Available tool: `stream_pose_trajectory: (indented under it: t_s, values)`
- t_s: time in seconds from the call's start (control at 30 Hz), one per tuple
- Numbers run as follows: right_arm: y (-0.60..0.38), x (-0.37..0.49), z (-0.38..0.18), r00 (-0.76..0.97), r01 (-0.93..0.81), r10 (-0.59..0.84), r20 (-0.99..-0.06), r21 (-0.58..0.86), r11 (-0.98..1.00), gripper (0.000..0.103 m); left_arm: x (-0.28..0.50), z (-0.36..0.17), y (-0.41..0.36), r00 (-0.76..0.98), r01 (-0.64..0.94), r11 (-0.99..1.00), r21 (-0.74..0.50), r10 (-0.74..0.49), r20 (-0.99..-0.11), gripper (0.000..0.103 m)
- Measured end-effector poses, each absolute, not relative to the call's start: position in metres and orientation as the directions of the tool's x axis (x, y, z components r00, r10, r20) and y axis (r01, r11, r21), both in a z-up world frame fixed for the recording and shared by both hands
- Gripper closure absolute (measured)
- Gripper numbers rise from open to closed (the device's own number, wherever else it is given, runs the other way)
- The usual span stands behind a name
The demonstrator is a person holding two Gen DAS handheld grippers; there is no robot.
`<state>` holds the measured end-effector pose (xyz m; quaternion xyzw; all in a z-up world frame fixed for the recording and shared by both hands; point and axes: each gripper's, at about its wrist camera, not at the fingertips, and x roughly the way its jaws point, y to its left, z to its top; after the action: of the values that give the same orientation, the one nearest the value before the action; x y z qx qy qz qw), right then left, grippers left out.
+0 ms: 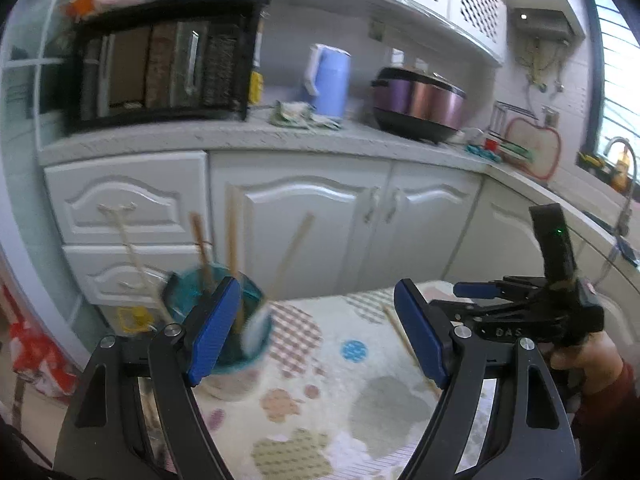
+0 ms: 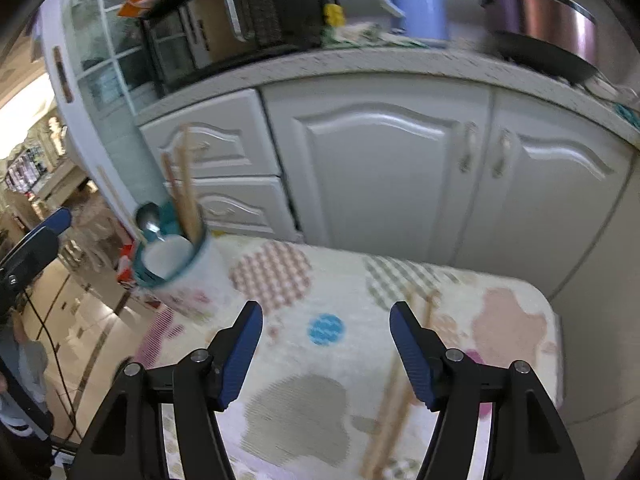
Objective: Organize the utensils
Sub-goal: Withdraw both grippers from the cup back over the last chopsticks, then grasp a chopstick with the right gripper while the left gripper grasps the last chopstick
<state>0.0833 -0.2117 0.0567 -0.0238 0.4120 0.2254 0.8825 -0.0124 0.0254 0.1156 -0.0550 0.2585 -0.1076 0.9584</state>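
**A:** Right wrist view first: right hand-held gripper (image 2: pixel 326 354) with jaws well apart, nothing between the blue pads, only patterned cloth on the desk (image 2: pixel 516 320) below. Empty, then?

**B:** Empty. Same for the left hand-held gripper (image 1: pixel 316 330) in the left wrist view: spread wide, gripping nothing, hanging over the near part of the desk.

**A:** And outward from the right pads?

**B:** Loose chopsticks (image 2: pixel 394 392) lying flat on the cloth, running from just ahead of the right-side pad down past its inner edge toward the bottom of the frame. Long axis roughly along the pointing direction, slightly slanted. Blurred, so hard to count; looks like a pair.

**A:** Visible from the left side too?

**B:** Yes, a thin wooden stick (image 1: pixel 396 334) passing behind the right-side pad of the left hand-held gripper, ends partly hidden.

**A:** Holder?

**B:** Utensil cup (image 2: pixel 184 268), teal-rimmed, at the far left corner of the desk, already carrying upright chopsticks and a metal spoon (image 2: pixel 149 218). Just beyond the left hand-held gripper's left-side pad in its own view.

**A:** So which hand for the loose pair?

**B:** Probably the right: closer, already nearly over them. Likely needs a shift to the right, and perhaps a roll, so the pads close across the sticks rather than along them. Left sits nearer the cup.
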Motion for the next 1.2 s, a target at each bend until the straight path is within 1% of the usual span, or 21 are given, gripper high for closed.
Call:
stream_pose_trajectory:
  t_s: [0.2,0.27,0.3,0.37,0.43,0.57,0.63,0.7,0.73,0.8,0.87,1.0,1.1,1.2]
  values:
    - [-0.252,0.084,0.023,0.539,-0.345,0.330,-0.775,0.154,0.926,0.038,-0.008,0.079,-0.014,0.771,0.244,0.952,-0.182,-0.305,-0.559,0.023]
    - [-0.261,0.087,0.005,0.532,-0.327,0.300,-0.792,0.135,0.935,0.040,-0.007,0.069,-0.023,0.754,0.251,0.951,-0.182,-0.310,-0.579,0.023]
    - [-0.264,0.089,-0.005,0.521,-0.320,0.288,-0.804,0.129,0.939,0.049,-0.005,0.061,-0.028,0.740,0.254,0.950,-0.184,-0.313,-0.595,0.023]
    - [-0.265,0.094,-0.020,0.487,-0.320,0.299,-0.821,0.150,0.935,0.061,-0.003,0.052,-0.031,0.722,0.258,0.947,-0.192,-0.321,-0.613,0.023]
    - [-0.262,0.100,-0.037,0.459,-0.333,0.325,-0.827,0.179,0.926,0.063,-0.001,0.044,-0.034,0.710,0.256,0.947,-0.193,-0.320,-0.627,0.023]
    - [-0.247,0.115,-0.059,0.434,-0.356,0.342,-0.833,0.191,0.915,0.071,0.003,0.033,-0.033,0.694,0.241,0.950,-0.199,-0.312,-0.649,0.023]
    - [-0.241,0.127,-0.070,0.429,-0.342,0.317,-0.846,0.173,0.923,0.077,0.006,0.029,-0.031,0.689,0.231,0.952,-0.200,-0.305,-0.657,0.023]
    - [-0.239,0.137,-0.079,0.416,-0.330,0.307,-0.856,0.172,0.928,0.084,0.007,0.025,-0.027,0.686,0.222,0.954,-0.203,-0.300,-0.663,0.023]
    - [-0.237,0.142,-0.085,0.403,-0.325,0.303,-0.864,0.174,0.929,0.086,0.008,0.023,-0.025,0.684,0.216,0.955,-0.203,-0.296,-0.667,0.023]
    - [-0.236,0.147,-0.090,0.405,-0.320,0.283,-0.869,0.155,0.935,0.094,0.010,0.019,-0.021,0.680,0.205,0.957,-0.206,-0.291,-0.673,0.023]
    - [-0.237,0.147,-0.091,0.401,-0.317,0.292,-0.868,0.168,0.933,0.095,0.013,0.015,-0.018,0.674,0.194,0.958,-0.213,-0.288,-0.680,0.023]
    - [-0.229,0.129,-0.085,0.340,-0.374,0.386,-0.857,0.254,0.892,0.096,0.019,0.002,-0.012,0.658,0.171,0.958,-0.230,-0.285,-0.697,0.023]
    - [-0.216,0.106,-0.085,0.281,-0.403,0.482,-0.830,0.354,0.844,0.096,0.022,-0.010,-0.008,0.639,0.152,0.957,-0.245,-0.285,-0.715,0.023]
    - [-0.198,0.085,-0.096,0.211,-0.408,0.523,-0.826,0.412,0.815,0.096,0.023,-0.020,-0.005,0.622,0.139,0.958,-0.252,-0.282,-0.731,0.023]
